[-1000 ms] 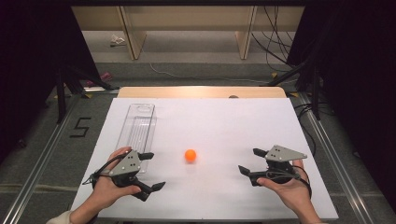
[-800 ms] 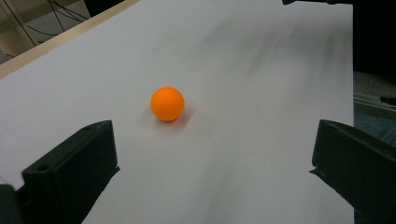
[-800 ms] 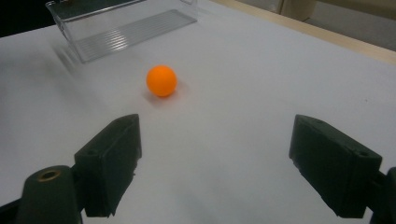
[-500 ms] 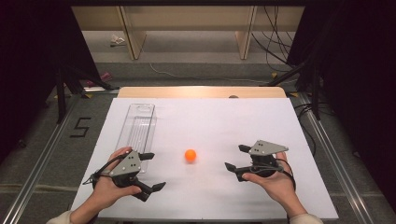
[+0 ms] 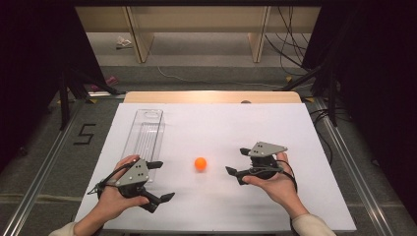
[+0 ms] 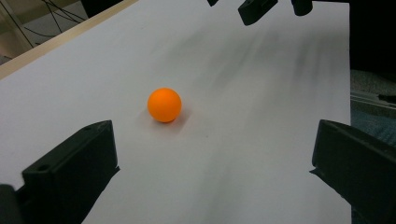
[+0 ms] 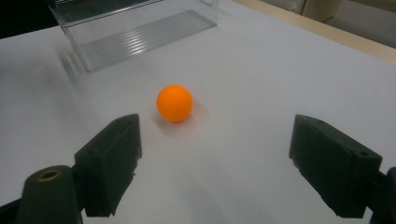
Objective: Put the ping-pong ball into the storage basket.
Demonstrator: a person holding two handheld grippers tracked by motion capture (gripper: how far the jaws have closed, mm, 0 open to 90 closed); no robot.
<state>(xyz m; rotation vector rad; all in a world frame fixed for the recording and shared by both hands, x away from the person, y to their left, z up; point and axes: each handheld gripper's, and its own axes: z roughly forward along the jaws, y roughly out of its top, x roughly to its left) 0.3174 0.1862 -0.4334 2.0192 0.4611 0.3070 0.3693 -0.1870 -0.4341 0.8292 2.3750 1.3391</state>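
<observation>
A small orange ball [image 5: 200, 163] rests on the white table sheet [image 5: 216, 128] between my two grippers. My left gripper [image 5: 163, 180] stands open at the ball's lower left, a short way off, with nothing between its fingers. My right gripper [image 5: 237, 161] is open just right of the ball, jaws pointing at it. In the left gripper view the ball [image 6: 164, 105] lies ahead, nearer the left jaw of the left gripper [image 6: 212, 140]. In the right gripper view the ball [image 7: 174, 102] sits just beyond the wide-apart jaws of the right gripper [image 7: 217, 135].
A clear plastic tray [image 5: 145, 132] lies lengthwise on the sheet's left side, just beyond my left hand; the tray [image 7: 135, 28] also appears behind the ball. A wooden strip [image 5: 211, 97] borders the table's far edge. Metal rails run along both sides.
My right gripper has moved left and slightly forward, closing in on the ball. The left gripper and the ball have stayed put.
</observation>
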